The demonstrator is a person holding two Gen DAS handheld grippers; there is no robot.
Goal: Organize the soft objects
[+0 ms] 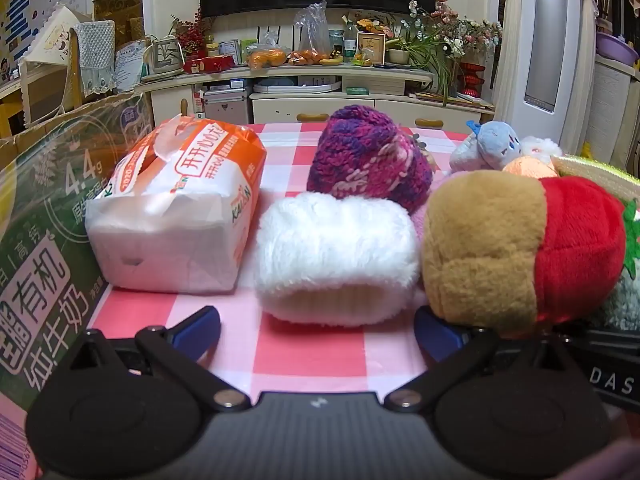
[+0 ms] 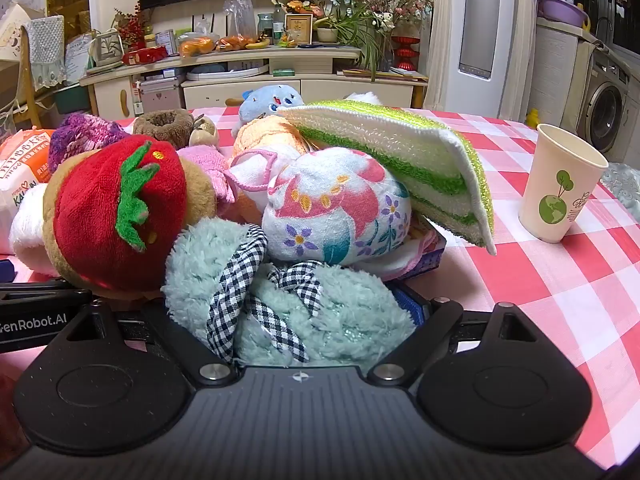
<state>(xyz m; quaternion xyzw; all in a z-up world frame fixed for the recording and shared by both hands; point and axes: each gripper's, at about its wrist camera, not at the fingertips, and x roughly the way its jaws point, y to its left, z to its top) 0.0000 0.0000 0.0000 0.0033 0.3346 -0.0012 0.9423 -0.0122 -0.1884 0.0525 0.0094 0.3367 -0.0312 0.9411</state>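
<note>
Targeting white fluffy roll (image 1: 334,256), right of tissue pack (image 1: 176,208); light, squashy, so pinch mid-body; left gripper (image 1: 316,332) and right gripper (image 2: 280,312) both spread, nothing pinched.

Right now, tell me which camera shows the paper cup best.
The right wrist view. The paper cup stands upright and unobstructed on the checked tablecloth, to the right of the soft pile, its tree-and-globe print facing the camera. The left wrist view does not show the cup at all.
</note>
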